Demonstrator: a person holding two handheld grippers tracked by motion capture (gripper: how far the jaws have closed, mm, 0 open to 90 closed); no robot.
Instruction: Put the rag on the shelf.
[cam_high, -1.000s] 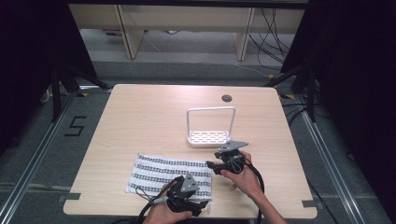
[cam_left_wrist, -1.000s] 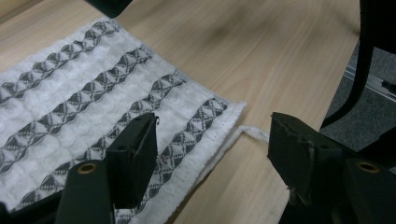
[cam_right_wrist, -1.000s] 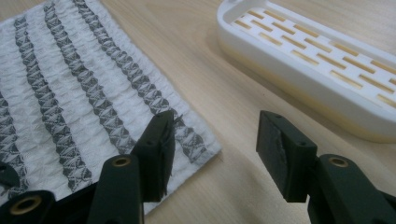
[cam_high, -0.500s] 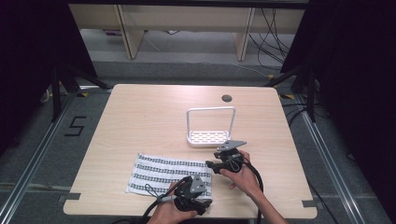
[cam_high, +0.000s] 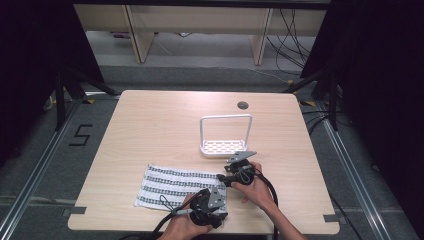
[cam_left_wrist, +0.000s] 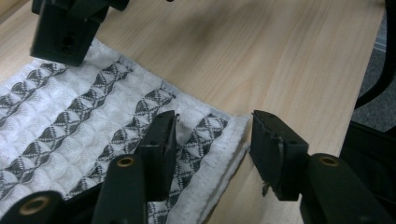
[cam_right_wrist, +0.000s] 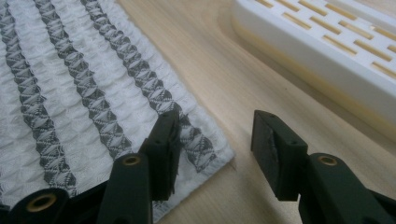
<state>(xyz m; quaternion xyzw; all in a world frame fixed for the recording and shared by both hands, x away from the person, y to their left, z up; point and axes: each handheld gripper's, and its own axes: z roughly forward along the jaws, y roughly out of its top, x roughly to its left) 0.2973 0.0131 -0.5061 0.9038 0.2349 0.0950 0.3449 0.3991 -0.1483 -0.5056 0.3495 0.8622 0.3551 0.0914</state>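
While both hands sit low at the table's (cam_high: 150, 115) near edge, the high view shows the towel (cam_high: 175, 184) flat before them, the left gripper (cam_high: 212, 207) at its near right corner, the right gripper (cam_high: 227, 179) at its far right corner. Beyond stands a white rack (cam_high: 225, 147), apparently empty.

Left gripper view now: jaws half spread and just been closing, one finger (cam_left_wrist: 159, 154) on the cloth, the other off its hem, the corner between them, not pinched yet. It looks soft, light and floppy; the hemmed corners seem the best hold.

Right gripper view: same story, jaws closing but apart, straddling the far corner, slotted rack tray (cam_right_wrist: 327, 42) bare behind.
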